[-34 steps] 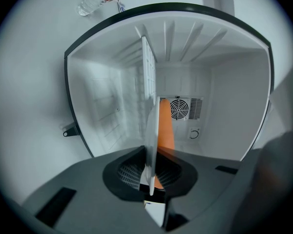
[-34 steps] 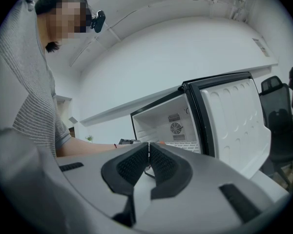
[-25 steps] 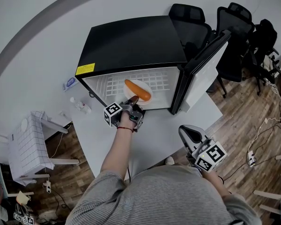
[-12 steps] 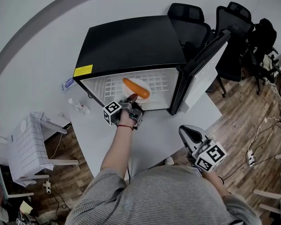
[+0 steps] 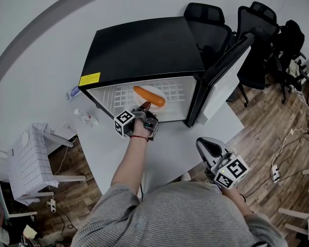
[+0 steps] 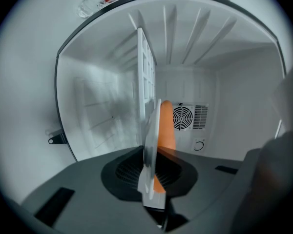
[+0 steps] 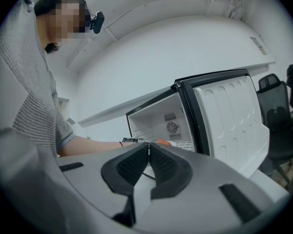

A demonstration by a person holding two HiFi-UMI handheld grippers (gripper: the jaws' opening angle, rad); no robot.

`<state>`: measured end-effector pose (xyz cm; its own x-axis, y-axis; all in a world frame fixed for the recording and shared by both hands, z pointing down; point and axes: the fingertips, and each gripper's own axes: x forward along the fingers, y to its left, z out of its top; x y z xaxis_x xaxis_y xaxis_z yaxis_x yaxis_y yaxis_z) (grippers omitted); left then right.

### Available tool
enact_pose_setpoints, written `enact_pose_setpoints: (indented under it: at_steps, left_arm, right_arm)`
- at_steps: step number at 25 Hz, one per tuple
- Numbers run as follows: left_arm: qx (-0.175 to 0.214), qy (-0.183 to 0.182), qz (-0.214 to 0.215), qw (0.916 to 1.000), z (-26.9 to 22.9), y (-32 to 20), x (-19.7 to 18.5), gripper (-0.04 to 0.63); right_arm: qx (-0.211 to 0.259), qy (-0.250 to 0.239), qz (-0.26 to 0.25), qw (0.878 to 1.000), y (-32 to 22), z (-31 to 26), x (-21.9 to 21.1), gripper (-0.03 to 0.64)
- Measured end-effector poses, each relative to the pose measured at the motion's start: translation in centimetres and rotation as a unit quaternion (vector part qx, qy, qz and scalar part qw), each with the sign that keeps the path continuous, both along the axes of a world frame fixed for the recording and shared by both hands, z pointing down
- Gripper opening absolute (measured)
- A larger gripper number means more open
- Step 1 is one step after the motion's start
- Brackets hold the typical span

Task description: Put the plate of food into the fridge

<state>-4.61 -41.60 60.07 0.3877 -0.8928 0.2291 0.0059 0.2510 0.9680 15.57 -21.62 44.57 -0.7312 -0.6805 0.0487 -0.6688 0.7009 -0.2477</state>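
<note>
A white plate (image 5: 155,92) carrying a long orange piece of food (image 5: 148,96) is inside the open black mini fridge (image 5: 144,48), over its white wire shelf (image 5: 177,89). My left gripper (image 5: 143,112) is shut on the plate's near rim at the fridge's mouth. In the left gripper view the plate (image 6: 149,165) shows edge-on between the pads, with the orange food (image 6: 166,128) beside it and the wire shelf (image 6: 145,72) just behind. My right gripper (image 5: 208,147) hangs back near my body, its jaws (image 7: 148,155) shut with nothing in them.
The fridge door (image 5: 224,73) stands open to the right. The fridge sits on a white table (image 5: 170,148). A plastic bottle (image 5: 85,117) lies left of the fridge. Black office chairs (image 5: 211,24) stand behind, and a small cloth-covered table (image 5: 33,158) at far left.
The plate and my left gripper have edged slightly deeper into the fridge. The right gripper has not moved.
</note>
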Motion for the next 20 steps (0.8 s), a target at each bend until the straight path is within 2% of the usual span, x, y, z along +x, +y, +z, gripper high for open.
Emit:
enact_pose_setpoints:
  at_steps: [9, 14, 20]
  left_arm:
    - [-0.007, -0.029, -0.017, 0.9994, 0.0, 0.2, 0.4, 0.041]
    - [-0.010, -0.012, -0.002, 0.9999, -0.4, -0.1, 2.6, 0.043]
    - [-0.018, -0.012, -0.002, 0.9998, -0.2, -0.1, 2.7, 0.043]
  right_arm:
    - [-0.004, 0.000, -0.002, 1.000, -0.3, 0.2, 0.0, 0.015]
    - [-0.005, -0.002, -0.005, 1.000, -0.5, 0.3, -0.1, 0.015]
    - [-0.009, -0.003, -0.003, 1.000, -0.5, 0.4, 0.1, 0.015]
